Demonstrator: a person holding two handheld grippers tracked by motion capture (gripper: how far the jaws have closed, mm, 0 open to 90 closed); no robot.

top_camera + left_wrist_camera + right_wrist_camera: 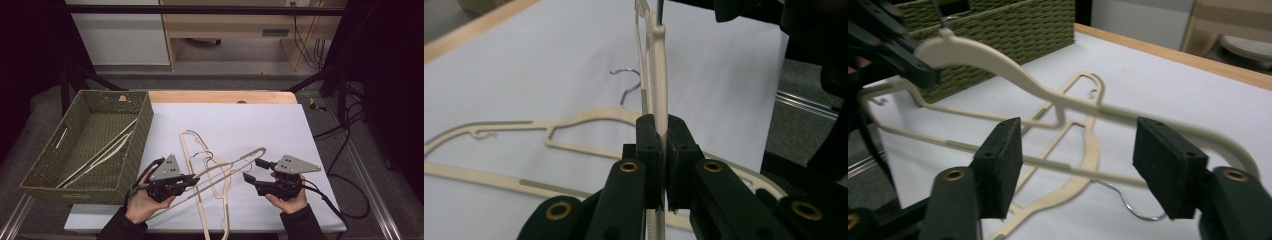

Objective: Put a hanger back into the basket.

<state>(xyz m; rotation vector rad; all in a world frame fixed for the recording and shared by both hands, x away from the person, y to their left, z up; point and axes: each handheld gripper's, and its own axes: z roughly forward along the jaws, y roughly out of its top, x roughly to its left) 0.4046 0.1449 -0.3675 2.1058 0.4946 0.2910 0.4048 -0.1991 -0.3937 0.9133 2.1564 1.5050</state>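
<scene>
My left gripper [192, 179] [663, 145] is shut on a cream plastic hanger [235, 160] [659, 75] near its neck and holds it tilted above the white sheet. The hanger's far shoulder [1013, 70] reaches across to my right gripper [254, 170] [1080, 155]. That gripper stands open, its pads wide apart on either side of the hanger's bars, and I see no contact. A second cream hanger [200, 210] [589, 116] [1088, 145] with a metal hook lies flat on the sheet beneath.
A green woven basket [142, 130] [998, 30] stands at the table's left with more cream hangers [107, 150] lying inside. The white sheet [250, 120] covers the tabletop, and a wooden edge [220, 96] shows at the back. Cables [345, 150] trail on the floor at the right.
</scene>
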